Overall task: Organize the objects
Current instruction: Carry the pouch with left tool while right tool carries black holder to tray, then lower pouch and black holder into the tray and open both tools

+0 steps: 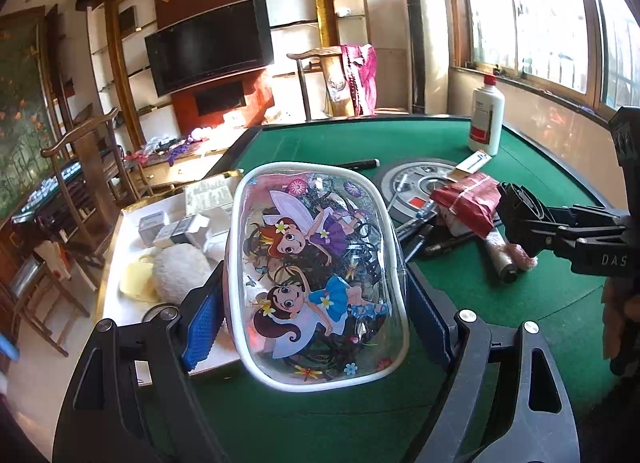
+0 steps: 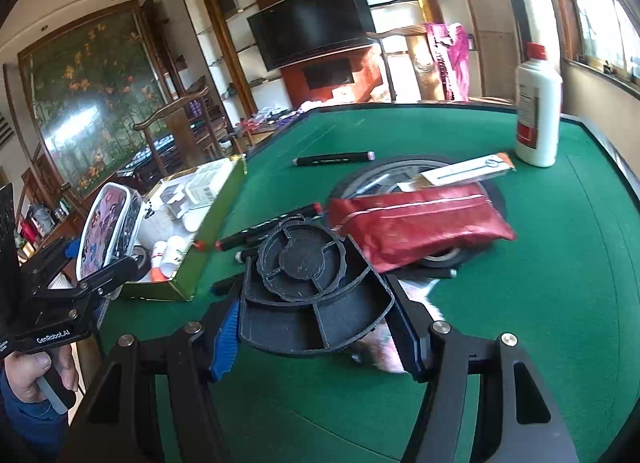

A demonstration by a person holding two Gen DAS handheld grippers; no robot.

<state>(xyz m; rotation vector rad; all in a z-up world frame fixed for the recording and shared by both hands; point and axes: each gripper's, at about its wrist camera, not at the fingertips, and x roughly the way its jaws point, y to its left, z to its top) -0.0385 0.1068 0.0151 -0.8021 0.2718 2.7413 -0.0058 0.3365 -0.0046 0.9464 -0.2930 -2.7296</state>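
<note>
While the left gripper (image 1: 316,291) has its blue pads clamped on the flanks of the clear fairy-print pouch (image 1: 318,275), we carry that pouch upright, off the green worktop (image 1: 460,143), just beside the gold-rimmed box (image 2: 218,203) at the worktop's left edge. The right gripper (image 2: 316,303) is likewise clenched, on a black divided tray part (image 2: 308,287) lifted above the felt. Judging by the task, the step in hand is to lodge the pouch in the box. The box already holds small cartons, a fluffy white puff (image 1: 180,273) and a pale yellow piece (image 1: 138,283), so we should look for the barest patch of its floor; from the left wrist view that seems to be the near end, though the pouch hides part of it. We would lower the pouch tilted toward flat, not on its edge: it is soft-walled and stuffed with dark hair ties, so it will sag and topple if stood upright. We loosen the grip only once its underside rests on something. Keep the pads clear of the box wall on the way down, as a nudge could slide the box off the edge. Further out, markers (image 2: 272,231), a red packet (image 2: 416,231) lying across a round grey disc (image 1: 420,179), and a white bottle (image 2: 538,111) await sorting; we should hold the right gripper's tray well apart from the left while the pouch goes in.
</note>
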